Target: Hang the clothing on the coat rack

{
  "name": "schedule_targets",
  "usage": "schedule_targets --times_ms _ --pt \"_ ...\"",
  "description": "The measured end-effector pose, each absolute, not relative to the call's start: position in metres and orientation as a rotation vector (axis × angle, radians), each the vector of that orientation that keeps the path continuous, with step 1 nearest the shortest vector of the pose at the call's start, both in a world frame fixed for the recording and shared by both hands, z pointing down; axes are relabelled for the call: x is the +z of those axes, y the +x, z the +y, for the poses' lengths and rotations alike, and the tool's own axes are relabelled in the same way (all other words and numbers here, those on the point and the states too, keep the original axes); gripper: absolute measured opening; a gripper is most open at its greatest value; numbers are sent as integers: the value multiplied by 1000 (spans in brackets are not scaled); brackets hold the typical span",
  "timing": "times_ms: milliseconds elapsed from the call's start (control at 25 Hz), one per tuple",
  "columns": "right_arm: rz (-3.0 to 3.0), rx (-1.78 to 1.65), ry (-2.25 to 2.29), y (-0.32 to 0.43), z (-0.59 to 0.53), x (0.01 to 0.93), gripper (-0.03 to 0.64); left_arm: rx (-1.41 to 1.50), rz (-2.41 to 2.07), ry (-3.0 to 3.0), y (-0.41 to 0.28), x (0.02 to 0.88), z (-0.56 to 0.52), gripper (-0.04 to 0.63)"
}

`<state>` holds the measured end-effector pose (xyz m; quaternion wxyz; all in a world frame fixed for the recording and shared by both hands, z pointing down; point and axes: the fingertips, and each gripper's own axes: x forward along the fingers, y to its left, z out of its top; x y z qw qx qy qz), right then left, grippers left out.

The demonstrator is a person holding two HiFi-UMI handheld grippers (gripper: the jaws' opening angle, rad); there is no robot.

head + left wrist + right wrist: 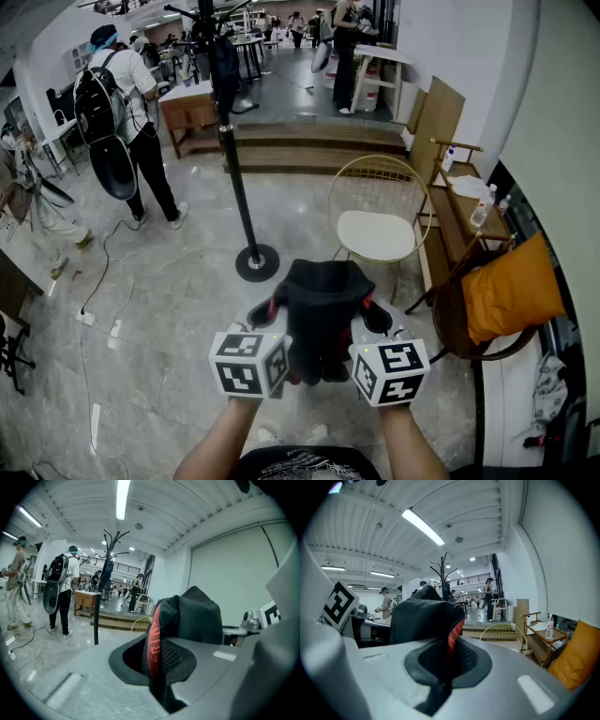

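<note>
"What was the room like just then?"

"A big hall with a pale polished floor, and people standing about at the far side. The coat rack stood out on the floor ahead of me, a black pole on a round base with its hooks up top. Something dark seemed to hang high on it, though I couldn't tell what."

"And the clothing?"

"The black garment with red trim was bunched between my two claws, carried in the air in front of me, well short of the rack. My left claw was nipped down narrow on a fold of it, the red edge running right into the slot between the jaws. My right claw was closed on another fold of the same garment."

"So how far had you got?"

"Only the picking up was done, I'd say. The garment was gathered and held in both claws, touching neither the floor nor the wire chair beyond it. Left to do: close on the rack, lift the garment to hook height, catch it over a hook and let go. None of that had begun, as far as I could see."
</note>
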<state>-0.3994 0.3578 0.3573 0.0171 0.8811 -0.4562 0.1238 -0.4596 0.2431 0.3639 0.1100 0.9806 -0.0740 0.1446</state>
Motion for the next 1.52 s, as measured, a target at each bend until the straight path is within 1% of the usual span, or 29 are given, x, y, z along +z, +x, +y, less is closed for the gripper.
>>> schedule_targets --times_ms 520,1040,1520 --pt "-1490 425 2716 -358 376 374 15 460 -276 2888 -416 374 261 21" --pt "-1468 363 2732 -315 374 366 15 443 -231 2899 -370 369 259 21" --pt "-1360 346 2775 -258 332 360 15 434 -120 2902 -308 365 216 21"
